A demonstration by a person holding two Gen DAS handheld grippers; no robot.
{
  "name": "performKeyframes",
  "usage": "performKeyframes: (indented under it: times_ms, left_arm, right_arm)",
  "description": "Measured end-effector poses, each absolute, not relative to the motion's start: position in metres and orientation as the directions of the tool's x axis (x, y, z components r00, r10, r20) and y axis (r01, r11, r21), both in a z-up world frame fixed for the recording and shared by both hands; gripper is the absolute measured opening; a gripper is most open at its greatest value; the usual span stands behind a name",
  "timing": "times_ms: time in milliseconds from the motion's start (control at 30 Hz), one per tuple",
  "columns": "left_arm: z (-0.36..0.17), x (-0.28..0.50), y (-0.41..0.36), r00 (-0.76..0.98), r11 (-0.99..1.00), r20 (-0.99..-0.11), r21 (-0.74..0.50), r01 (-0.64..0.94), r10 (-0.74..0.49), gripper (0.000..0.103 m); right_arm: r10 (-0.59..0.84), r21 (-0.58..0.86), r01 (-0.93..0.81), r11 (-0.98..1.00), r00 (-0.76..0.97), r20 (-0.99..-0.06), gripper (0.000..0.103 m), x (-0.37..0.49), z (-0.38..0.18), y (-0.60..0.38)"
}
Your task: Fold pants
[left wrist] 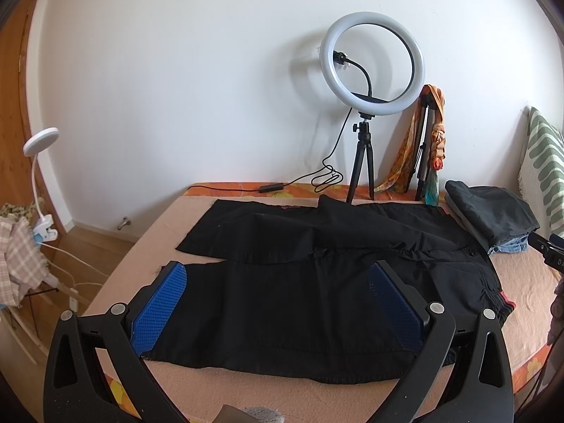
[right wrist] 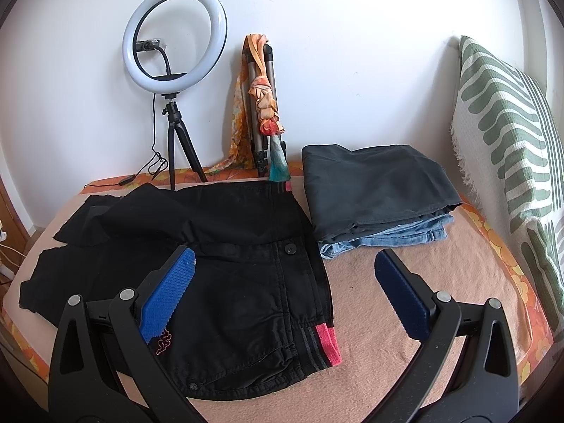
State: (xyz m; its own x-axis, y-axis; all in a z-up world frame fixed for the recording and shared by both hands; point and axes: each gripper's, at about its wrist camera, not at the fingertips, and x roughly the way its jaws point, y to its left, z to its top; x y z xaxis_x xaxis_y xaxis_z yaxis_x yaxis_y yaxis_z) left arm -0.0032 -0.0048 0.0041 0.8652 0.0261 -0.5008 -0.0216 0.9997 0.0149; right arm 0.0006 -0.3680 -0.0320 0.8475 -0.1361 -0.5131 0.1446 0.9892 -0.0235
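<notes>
Jaws spread wide, gripping nothing: left gripper (left wrist: 276,275) over near leg, right gripper (right wrist: 283,264) over waistband of black pants (right wrist: 229,275), spread flat, poised for first fold.

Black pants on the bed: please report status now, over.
Both tongs open, left and right, holding nothing. Black pants spread flat, unfolded. Folded clothes stack beside waistband, apart, not blocking.

wall (left wrist: 176,88) – plain white | floor (left wrist: 95,246) – wood | bed (right wrist: 405,299) – peach cover | ring light (right wrist: 175,37) – lit, on tripod
</notes>
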Motion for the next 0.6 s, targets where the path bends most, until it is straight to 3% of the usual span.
performKeyframes:
  times_ms: [600]
  left_arm:
    - [0.0000,-0.0025,-0.0055,0.861,1.000,-0.507,0.018,-0.017,0.024,0.103]
  right_arm:
    - [-0.134,-0.018,0.145,0.989,0.847,-0.515,0.103,0.0018,-0.0324,-0.3684]
